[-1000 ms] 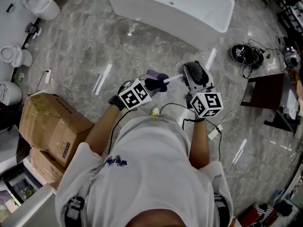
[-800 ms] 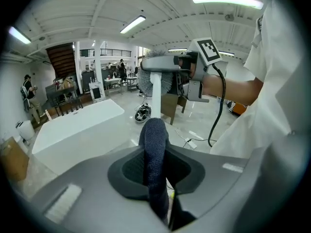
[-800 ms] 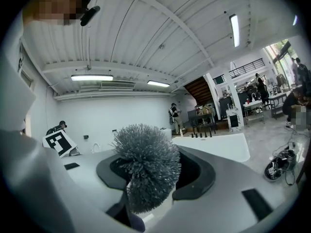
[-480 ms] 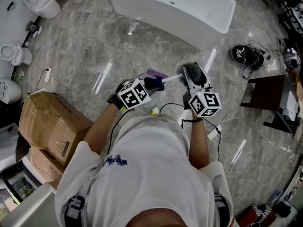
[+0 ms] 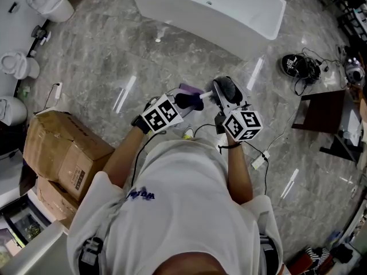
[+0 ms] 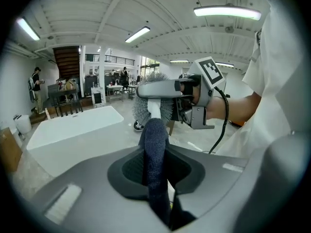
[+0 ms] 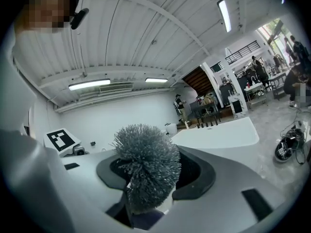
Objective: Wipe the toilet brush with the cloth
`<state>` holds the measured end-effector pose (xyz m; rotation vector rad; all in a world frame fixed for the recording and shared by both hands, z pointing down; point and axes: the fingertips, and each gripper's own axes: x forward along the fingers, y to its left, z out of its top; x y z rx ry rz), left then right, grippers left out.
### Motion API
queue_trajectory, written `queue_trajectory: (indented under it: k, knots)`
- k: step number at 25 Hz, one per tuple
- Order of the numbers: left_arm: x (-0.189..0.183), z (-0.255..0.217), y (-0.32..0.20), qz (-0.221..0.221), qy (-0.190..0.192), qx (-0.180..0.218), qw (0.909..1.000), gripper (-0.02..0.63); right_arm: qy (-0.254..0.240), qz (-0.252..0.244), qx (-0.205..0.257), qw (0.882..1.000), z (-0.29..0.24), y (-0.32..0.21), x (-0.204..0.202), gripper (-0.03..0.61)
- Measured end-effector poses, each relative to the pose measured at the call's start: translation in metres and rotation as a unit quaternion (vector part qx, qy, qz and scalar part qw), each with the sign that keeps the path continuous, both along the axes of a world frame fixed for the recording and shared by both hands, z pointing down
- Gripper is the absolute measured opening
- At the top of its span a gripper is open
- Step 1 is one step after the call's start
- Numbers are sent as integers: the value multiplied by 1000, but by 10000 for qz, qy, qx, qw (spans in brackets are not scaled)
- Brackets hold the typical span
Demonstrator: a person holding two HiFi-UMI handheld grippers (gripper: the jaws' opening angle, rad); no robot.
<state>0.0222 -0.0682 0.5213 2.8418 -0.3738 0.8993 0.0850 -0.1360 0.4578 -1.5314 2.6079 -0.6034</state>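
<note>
In the head view my left gripper (image 5: 183,101) is shut on a dark purple-blue cloth (image 5: 187,95). The cloth wraps the white handle (image 5: 205,95) of the toilet brush. My right gripper (image 5: 222,94) is shut on the brush close to its grey bristle head (image 5: 227,86). In the left gripper view the cloth (image 6: 155,149) stands up between the jaws and touches the handle (image 6: 154,108) under the bristles (image 6: 169,109). The right gripper view shows the bristle head (image 7: 146,171) between the jaws, hiding the handle; a bit of cloth (image 7: 146,220) shows below.
A long white bathtub (image 5: 206,10) lies ahead on the marble floor. Cardboard boxes (image 5: 63,153) stand at the left, toilets (image 5: 49,7) at the far left. A dark side table (image 5: 324,110), cables with black gear (image 5: 295,65) and a power strip (image 5: 258,161) are at the right.
My right gripper has shifted left with the brush, toward the left gripper. Less of the white handle shows between cloth and bristles. The left gripper has hardly moved.
</note>
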Motion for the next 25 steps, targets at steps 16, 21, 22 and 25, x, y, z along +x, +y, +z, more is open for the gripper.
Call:
queue_trajectory:
  k: [16,21,22,25]
  knots:
    - [-29,12,6,95,-289,-39,9995,72,-359,875,110,9955,-25,-8,84,213]
    - [-38,8,1,66,-498,172,9986,73,-594,934,13,9939,-25,-10,76,212]
    - [-39,9,0,65,-531,168,9984,74,-603,929,-2,9938,-24,-10,74,212]
    - [-43,10,-2,82,-574,177,9982,74,-630,884,-70,9941,-19,-11,64,212]
